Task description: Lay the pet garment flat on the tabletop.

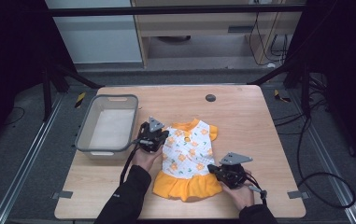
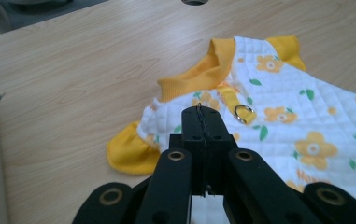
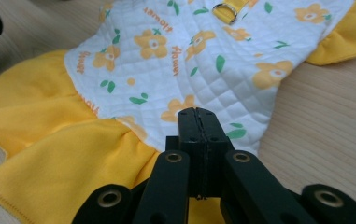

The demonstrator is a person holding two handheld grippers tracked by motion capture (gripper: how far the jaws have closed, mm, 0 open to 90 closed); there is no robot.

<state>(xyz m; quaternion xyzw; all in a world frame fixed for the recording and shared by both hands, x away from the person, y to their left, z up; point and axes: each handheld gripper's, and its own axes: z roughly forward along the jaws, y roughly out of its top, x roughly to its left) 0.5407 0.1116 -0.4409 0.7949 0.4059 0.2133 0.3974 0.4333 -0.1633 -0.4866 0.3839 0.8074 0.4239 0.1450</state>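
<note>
Closest to me, my right gripper [image 1: 218,171] sits by the hem corner of the little dress [image 1: 187,158], where white quilting meets the yellow skirt [image 1: 185,185]. From its own camera the jaws are pressed flat together, tips [image 3: 197,112] over the quilted edge, but I honestly can't tell if any fabric is pinched between them. That view also picks out things the overhead can't: the orange lettering, green leaves and the quilt stitching.

A bit further up, my left gripper [image 1: 158,137] is at the shoulder side of the dress. Same deal: jaws closed tight, tips [image 2: 199,108] just over the fabric below the yellow collar [image 2: 203,74], can't say whether it's gripping cloth. Its camera catches a small metal ring [image 2: 244,113] on a yellow strap, plus the ruffled sleeve [image 2: 128,149].

The overhead gives the layout: dress lying flat mid-table [image 1: 241,112], collar pointing away from me, grey bin [image 1: 108,123] just left of my left gripper, and a dark round hole [image 1: 210,98] in the tabletop beyond.
</note>
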